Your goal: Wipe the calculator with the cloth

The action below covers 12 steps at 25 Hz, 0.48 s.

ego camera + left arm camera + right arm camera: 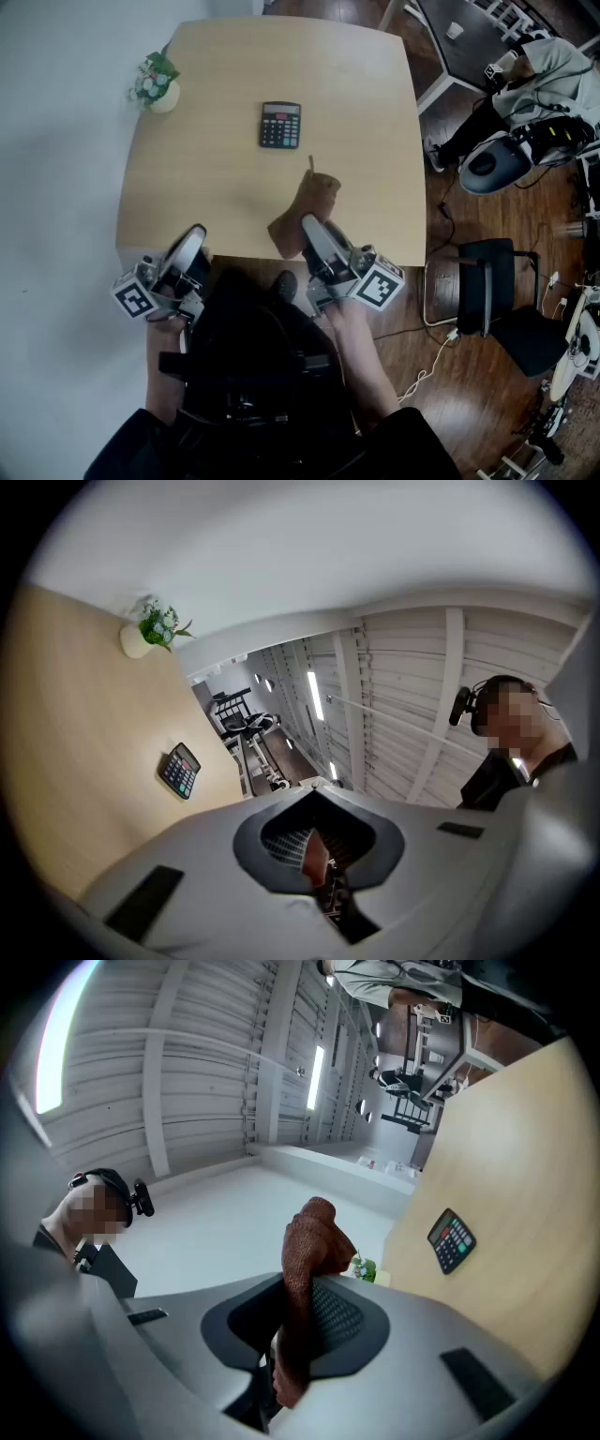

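The black calculator (280, 125) lies flat toward the far middle of the light wooden table (206, 178). It also shows small in the left gripper view, calculator (179, 771), and in the right gripper view, calculator (451, 1239). A brown cloth (307, 208) hangs crumpled over the table's near edge. My right gripper (312, 227) is shut on it, and the cloth (306, 1260) sticks up from between the jaws. My left gripper (194, 236) hovers at the near left edge, well short of the calculator. This left gripper (315, 789) is shut with nothing held.
A small potted plant (156, 85) stands at the table's far left corner beside a white wall. To the right, on the wooden floor, are a black chair (497, 300), cables and a seated person (534, 84) by another dark table (469, 37).
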{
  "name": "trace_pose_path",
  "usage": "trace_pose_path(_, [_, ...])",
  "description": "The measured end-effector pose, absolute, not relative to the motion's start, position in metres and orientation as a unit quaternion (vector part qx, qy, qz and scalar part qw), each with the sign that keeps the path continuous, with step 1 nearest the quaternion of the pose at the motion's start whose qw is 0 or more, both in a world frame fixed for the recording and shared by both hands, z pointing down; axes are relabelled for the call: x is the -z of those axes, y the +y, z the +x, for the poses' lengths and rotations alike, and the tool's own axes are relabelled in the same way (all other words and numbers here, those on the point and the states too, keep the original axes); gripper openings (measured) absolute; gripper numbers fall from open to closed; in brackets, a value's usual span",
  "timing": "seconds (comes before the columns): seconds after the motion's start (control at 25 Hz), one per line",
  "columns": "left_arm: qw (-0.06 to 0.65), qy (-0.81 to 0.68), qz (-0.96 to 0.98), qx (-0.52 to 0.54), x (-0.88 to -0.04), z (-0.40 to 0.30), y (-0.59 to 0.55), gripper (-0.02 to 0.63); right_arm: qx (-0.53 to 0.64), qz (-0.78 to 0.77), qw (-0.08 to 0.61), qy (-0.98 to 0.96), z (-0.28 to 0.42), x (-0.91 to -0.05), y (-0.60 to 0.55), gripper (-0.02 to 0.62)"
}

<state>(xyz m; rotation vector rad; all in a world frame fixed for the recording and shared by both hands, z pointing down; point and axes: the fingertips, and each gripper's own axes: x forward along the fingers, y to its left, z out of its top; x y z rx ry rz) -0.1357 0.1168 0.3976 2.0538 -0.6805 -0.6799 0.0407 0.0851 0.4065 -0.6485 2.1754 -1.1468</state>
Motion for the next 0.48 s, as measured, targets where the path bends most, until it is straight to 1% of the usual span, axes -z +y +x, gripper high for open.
trace_pose_path(0.12, [0.437,-0.259,0.822,0.259,-0.418,-0.133,0.076,-0.006,0.437,-0.273,0.284,0.809,0.044,-0.426,0.059,0.055])
trace_pose_path(0.2, [0.452,-0.253,0.819,0.246,-0.441,-0.132,0.047,-0.006,0.435,-0.304,0.262,0.806,0.047,-0.441,0.041,0.055])
trace_pose_path(0.32, [0.497,-0.241,0.802,0.226,-0.492,-0.132,0.008,-0.006,0.434,-0.364,0.211,0.797,0.051,-0.469,0.024,0.055])
trace_pose_path(0.48, [0.551,-0.223,0.774,0.219,-0.561,-0.136,-0.043,-0.006,0.432,-0.407,0.132,0.794,0.035,-0.494,-0.008,0.055])
